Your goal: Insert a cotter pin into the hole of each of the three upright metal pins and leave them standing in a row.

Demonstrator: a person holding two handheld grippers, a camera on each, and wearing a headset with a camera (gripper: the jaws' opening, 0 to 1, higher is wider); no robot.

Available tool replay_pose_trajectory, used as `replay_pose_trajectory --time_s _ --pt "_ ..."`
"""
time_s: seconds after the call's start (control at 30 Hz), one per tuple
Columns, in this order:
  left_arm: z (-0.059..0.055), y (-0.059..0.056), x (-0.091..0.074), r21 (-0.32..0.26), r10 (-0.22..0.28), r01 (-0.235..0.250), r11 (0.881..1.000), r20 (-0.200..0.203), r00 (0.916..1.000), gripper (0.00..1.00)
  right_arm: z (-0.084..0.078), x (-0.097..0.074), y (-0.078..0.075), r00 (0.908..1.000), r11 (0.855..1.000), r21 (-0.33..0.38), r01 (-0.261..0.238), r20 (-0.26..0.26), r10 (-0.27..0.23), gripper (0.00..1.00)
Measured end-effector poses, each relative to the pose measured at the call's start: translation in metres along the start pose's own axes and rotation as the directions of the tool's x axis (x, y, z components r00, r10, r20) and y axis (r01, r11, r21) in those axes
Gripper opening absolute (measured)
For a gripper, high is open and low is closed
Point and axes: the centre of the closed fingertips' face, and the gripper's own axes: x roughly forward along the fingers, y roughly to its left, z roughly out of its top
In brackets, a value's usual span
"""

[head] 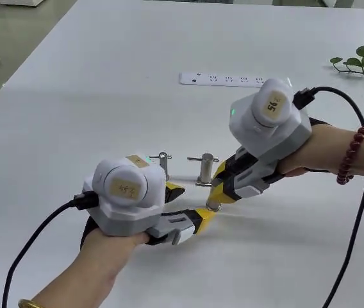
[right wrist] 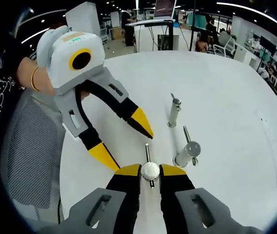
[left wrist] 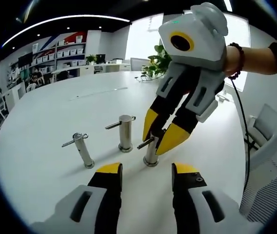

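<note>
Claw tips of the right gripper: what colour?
Yellow, black above; clearest in the left gripper view, where the right gripper grips a metal pin.

Left gripper at lower left, right gripper at centre right: rounded pale grey housings, black jaws tipped yellow, yellow stickers with handwritten numbers, black cables. Dark red bead bracelet at right edge, gold bangle at bottom left.
</note>
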Motion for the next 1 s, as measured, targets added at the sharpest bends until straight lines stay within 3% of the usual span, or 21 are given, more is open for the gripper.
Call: replay_pose_trajectory --time_s 0.43,1.0 --pt "0.005 0.004 -0.015 0.008 0.021 -0.021 1.000 0.018 0.9996 0.40 0.000 -0.001 -0.002 0.9998 1.000 -0.012 0.003 0.017 -0.003 0.09" --pt "0.010 0.023 -0.036 -0.011 0.081 -0.081 0.997 0.042 0.9958 0.42 -0.007 -0.011 -0.012 0.9996 1.000 -0.006 0.015 0.023 -0.015 0.08"
